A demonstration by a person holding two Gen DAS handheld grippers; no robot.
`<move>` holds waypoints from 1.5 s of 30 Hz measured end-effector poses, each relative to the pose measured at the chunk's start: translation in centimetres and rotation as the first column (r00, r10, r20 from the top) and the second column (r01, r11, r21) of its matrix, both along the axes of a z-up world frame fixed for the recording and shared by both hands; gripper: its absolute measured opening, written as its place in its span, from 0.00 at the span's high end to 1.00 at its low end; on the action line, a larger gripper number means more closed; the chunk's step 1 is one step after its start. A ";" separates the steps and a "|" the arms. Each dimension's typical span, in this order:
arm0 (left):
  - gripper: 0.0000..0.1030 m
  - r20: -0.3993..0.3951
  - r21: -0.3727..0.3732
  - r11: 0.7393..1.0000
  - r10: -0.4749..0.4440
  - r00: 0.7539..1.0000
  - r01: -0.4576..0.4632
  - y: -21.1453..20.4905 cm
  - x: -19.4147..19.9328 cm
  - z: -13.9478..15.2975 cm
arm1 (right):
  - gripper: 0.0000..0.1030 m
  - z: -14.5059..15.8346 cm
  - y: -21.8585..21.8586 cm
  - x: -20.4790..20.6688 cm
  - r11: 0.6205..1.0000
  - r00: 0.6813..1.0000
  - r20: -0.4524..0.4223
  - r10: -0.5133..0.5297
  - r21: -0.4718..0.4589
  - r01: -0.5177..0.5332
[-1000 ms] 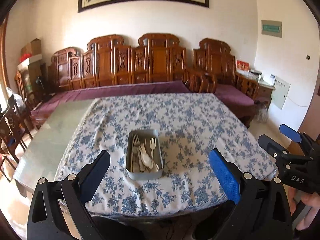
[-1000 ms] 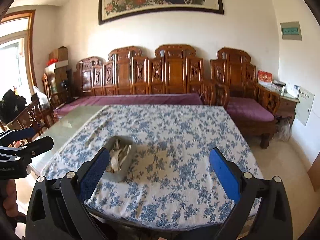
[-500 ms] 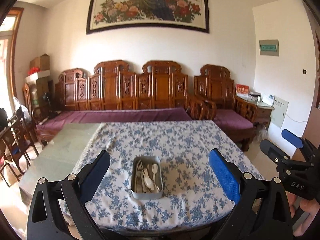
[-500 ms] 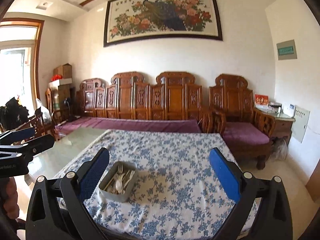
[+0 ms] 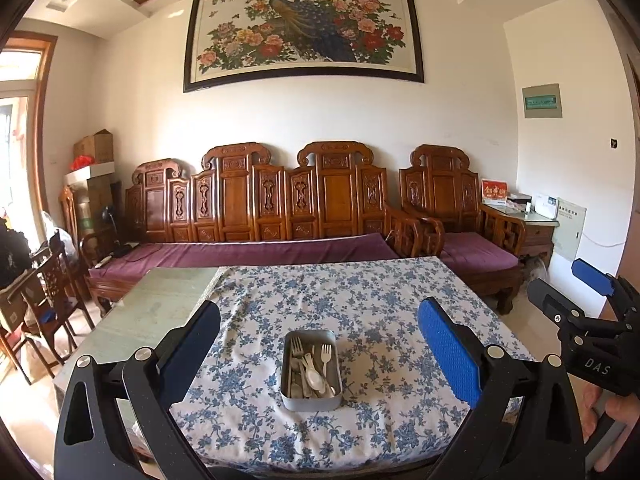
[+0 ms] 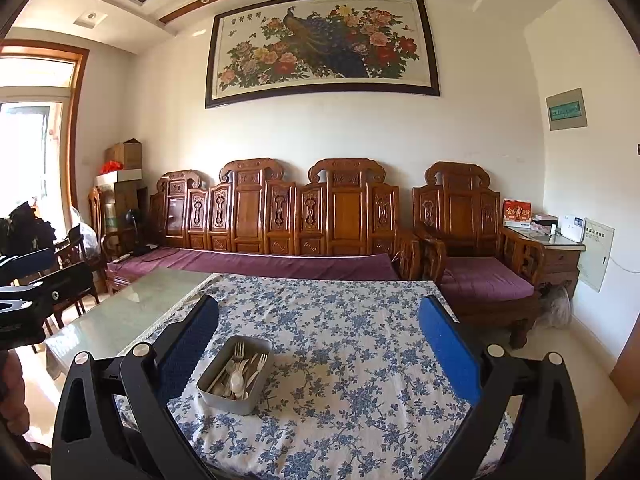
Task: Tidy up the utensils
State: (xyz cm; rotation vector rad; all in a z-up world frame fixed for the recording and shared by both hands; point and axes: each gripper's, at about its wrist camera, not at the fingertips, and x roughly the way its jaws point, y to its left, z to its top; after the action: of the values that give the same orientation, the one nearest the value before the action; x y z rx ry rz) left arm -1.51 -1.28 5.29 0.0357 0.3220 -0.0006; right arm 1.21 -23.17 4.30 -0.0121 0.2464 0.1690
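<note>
Left wrist view: the left hand-held gripper (image 5: 318,336) hangs with its blue-padded fingers spread wide and nothing between them. Dead centre in the lower half of the frame, right in the gap between those fingers, sits the metal tin (image 5: 311,370) on the floral cloth (image 5: 360,304) of the counter (image 5: 160,304). Inside it the utensils (image 5: 311,368), forks and at least one spoon, lie loosely heaped, handles toward the bottom of the frame. The tin's long axis runs straight up and down the picture, in line with this gripper's reach. At the right edge the right hand-held gripper (image 5: 568,292) shows from the side, the person's hand (image 5: 612,420) below it.

Right wrist view: the right hand-held gripper (image 6: 318,338) is spread wide too, holding nothing. Here the tin (image 6: 235,374) sits lower left of centre, beside the left finger, its long axis slanting from lower left to upper right. The utensils (image 6: 238,370) are all gathered inside; none shows on the cloth. The left hand-held gripper shows at the left edge.

My read: the tin lies squarely ahead of the left gripper, off to one side of the right, so the left has the straighter line. All cutlery in the tin fits either sorting to come or sorting finished.
</note>
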 end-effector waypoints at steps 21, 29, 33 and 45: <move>0.07 -0.002 -0.002 1.000 -0.009 1.000 0.009 -0.2 0.0 -0.4 | 0.02 -0.6 0.0 0.6 1.000 1.000 -0.016 -0.003 0.007 0.003; 0.07 -0.002 -0.004 1.000 -0.011 1.000 0.011 -0.3 -0.1 -0.5 | 0.02 -0.6 -0.1 0.6 1.000 1.000 -0.011 -0.010 0.009 0.010; 0.07 -0.002 -0.005 1.000 -0.010 1.000 0.010 -0.3 -0.1 -0.5 | 0.02 -0.7 -0.1 0.6 1.000 1.000 -0.015 -0.008 0.008 0.008; 0.07 0.003 -0.002 1.000 -0.007 1.000 0.007 -0.2 -0.2 -0.6 | 0.02 -0.8 -0.1 0.5 1.000 1.000 -0.010 -0.002 0.012 0.002</move>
State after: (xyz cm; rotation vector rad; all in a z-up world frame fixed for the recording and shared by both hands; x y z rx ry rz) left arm -1.67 -1.50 4.71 0.0345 0.3185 -0.0077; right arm 1.67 -23.31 3.54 0.0009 0.2555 0.1682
